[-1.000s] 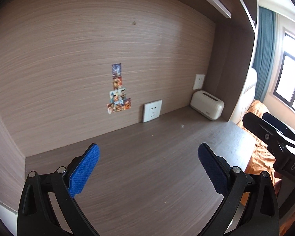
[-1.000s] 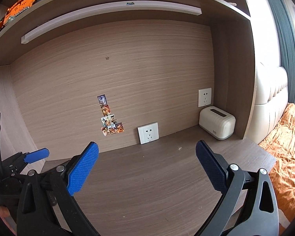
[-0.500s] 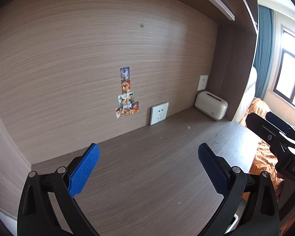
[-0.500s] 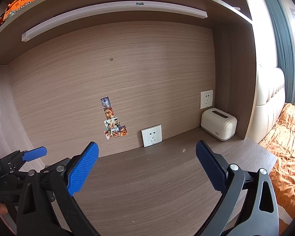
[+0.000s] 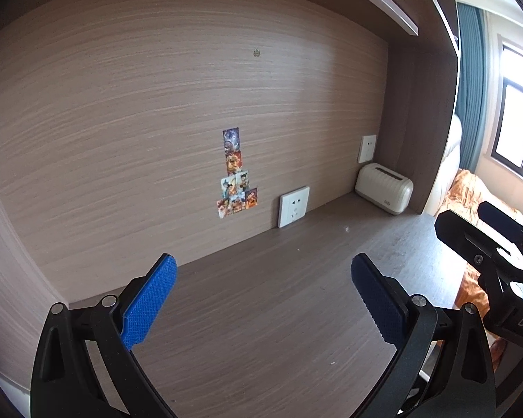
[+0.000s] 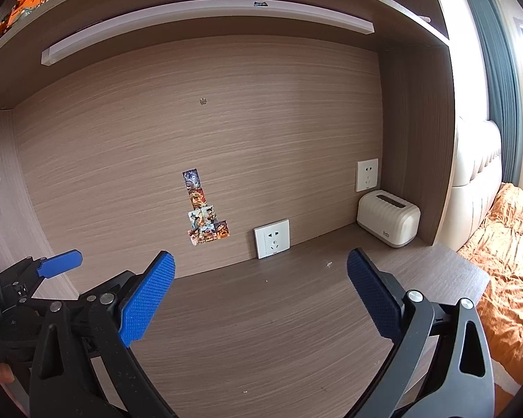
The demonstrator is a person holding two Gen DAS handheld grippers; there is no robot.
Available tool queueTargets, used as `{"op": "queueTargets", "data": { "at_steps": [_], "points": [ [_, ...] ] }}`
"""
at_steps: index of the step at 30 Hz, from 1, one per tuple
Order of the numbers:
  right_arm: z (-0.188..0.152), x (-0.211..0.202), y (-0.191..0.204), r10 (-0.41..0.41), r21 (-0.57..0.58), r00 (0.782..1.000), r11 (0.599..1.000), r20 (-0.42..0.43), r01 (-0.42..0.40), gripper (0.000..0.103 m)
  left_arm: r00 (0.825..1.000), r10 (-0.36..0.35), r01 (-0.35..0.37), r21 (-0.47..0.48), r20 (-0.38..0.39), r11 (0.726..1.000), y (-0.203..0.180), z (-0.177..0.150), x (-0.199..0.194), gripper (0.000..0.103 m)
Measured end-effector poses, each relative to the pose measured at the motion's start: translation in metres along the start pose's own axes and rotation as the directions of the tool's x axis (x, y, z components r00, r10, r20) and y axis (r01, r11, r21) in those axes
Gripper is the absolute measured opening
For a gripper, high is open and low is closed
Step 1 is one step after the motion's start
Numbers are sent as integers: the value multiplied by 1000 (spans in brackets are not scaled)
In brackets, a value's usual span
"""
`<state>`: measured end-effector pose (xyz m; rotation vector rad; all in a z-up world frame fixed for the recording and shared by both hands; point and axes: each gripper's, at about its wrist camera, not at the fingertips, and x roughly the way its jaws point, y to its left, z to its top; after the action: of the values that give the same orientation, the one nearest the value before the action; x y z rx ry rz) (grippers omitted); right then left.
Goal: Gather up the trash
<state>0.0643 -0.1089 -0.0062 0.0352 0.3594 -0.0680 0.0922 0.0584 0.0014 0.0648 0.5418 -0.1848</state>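
Both black plastic two-finger grippers, left [image 5: 263, 297] and right [image 6: 261, 296]: blue textured pads [image 5: 146, 301], silver pivot screws [image 5: 418, 300].

A brown wood-grain counter [image 6: 261, 331] runs below a matching back panel [image 6: 226, 132]. Small colourful stickers [image 6: 204, 209] are stuck on the panel, with a white wall socket [image 6: 272, 238] just right of them at counter level. A cream, ribbed box-shaped appliance [image 6: 388, 222] stands in the right corner beneath a second socket [image 6: 367, 175]. An orange bedspread [image 6: 509, 261] lies further right.
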Motion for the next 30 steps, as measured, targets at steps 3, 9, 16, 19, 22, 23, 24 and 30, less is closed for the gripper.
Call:
{"op": "queueTargets", "data": {
  "at_steps": [3,9,16,19,22,23,24,30],
  "points": [
    [0,0,3,-2,-1,1000,1000,1,2,98,1000,5,-5,10,4,1000,1,1,1,98],
    [1,3,8,-1,-3,1000,1000,7,1,98,1000,-2,2,6,2,1000,5,2,0,98],
    [2,7,13,-1,-4,1000,1000,13,1,98,1000,4,-4,3,-4,1000,7,4,3,98],
    [3,8,13,-2,-4,1000,1000,16,2,98,1000,13,-13,5,-6,1000,8,5,6,98],
    [3,8,12,-2,0,1000,1000,18,2,98,1000,14,-14,7,-10,1000,9,5,10,98],
    [3,7,11,-3,0,1000,1000,19,3,98,1000,15,-15,7,-10,1000,9,6,11,98],
    [3,6,11,-4,-2,1000,1000,19,4,98,1000,15,-14,8,-10,1000,9,5,11,98],
    [3,8,9,-11,0,1000,1000,16,11,98,1000,13,-13,19,-5,1000,7,5,13,98]
  ]
}}
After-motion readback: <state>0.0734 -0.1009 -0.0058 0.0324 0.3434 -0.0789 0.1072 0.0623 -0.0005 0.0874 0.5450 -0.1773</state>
